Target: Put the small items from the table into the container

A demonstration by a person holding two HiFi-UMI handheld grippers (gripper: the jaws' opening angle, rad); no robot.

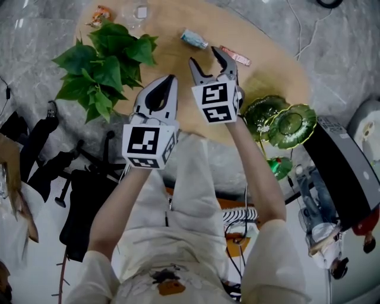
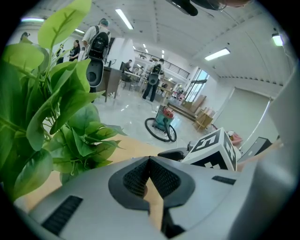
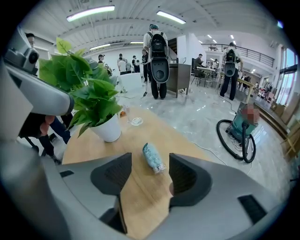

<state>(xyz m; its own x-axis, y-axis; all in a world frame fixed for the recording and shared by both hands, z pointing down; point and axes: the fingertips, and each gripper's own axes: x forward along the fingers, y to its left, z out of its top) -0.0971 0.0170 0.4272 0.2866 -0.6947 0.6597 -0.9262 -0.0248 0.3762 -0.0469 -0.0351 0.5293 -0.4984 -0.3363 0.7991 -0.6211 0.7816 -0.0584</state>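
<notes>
Right gripper (image 1: 211,60) stands released, jaws wide and empty, aimed at the teal bottle (image 1: 194,39) lying on the table (image 1: 270,68) at its eleven o'clock, evidently to straddle it; left gripper (image 1: 170,79) waits clenched, empty.

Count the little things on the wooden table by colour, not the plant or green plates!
Teal: 1, a small teal bottle lying on its side
Pink: 1, a flat pink packet
Orange: 1, a small orange item
Clear: 1, a clear glass container
Total: 4
</notes>
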